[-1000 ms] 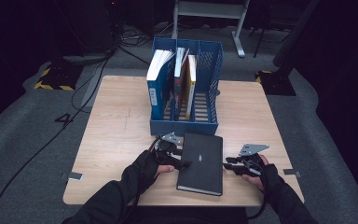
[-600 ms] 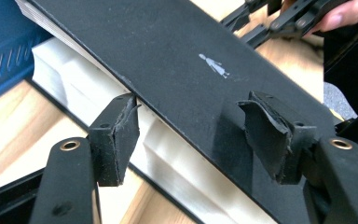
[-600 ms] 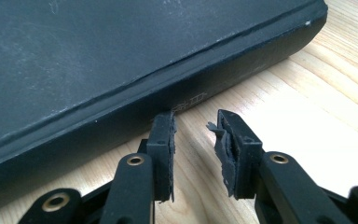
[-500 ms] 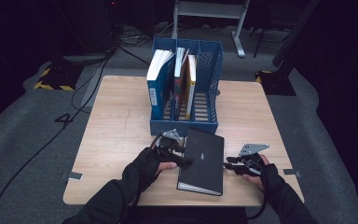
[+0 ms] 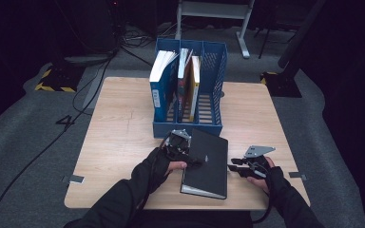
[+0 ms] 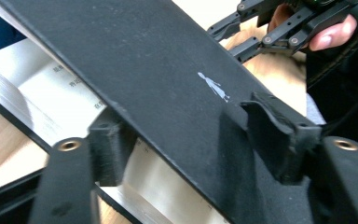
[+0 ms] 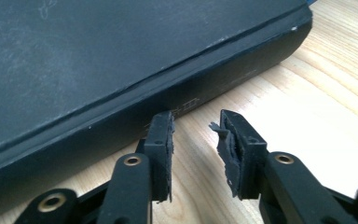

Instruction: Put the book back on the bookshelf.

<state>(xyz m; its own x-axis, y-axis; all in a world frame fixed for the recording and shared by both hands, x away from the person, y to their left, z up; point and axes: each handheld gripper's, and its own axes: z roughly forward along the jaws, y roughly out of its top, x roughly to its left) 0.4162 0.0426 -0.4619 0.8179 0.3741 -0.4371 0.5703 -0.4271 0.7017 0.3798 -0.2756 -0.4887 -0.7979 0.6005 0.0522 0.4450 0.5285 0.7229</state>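
A black hardcover book lies on the wooden table in front of me. My left gripper reaches in at its left edge, where the front cover is tilted up off the white pages. The cover passes slantwise between the jaws of the left gripper, one jaw under it and one over it. Those jaws have just been closing and still stand wide, not pinching. My right gripper rests on the table at the book's right side. In its own view the right gripper is open with nothing between its fingers, its tips just short of the spine.
A blue three-slot file holder stands just behind the book, with a blue-and-white book and two thinner ones upright in it. Its right slot holds nothing. Bare wood lies to the left and right.
The book's cover has risen at its left edge with the left gripper under it. The right gripper has stayed in place.
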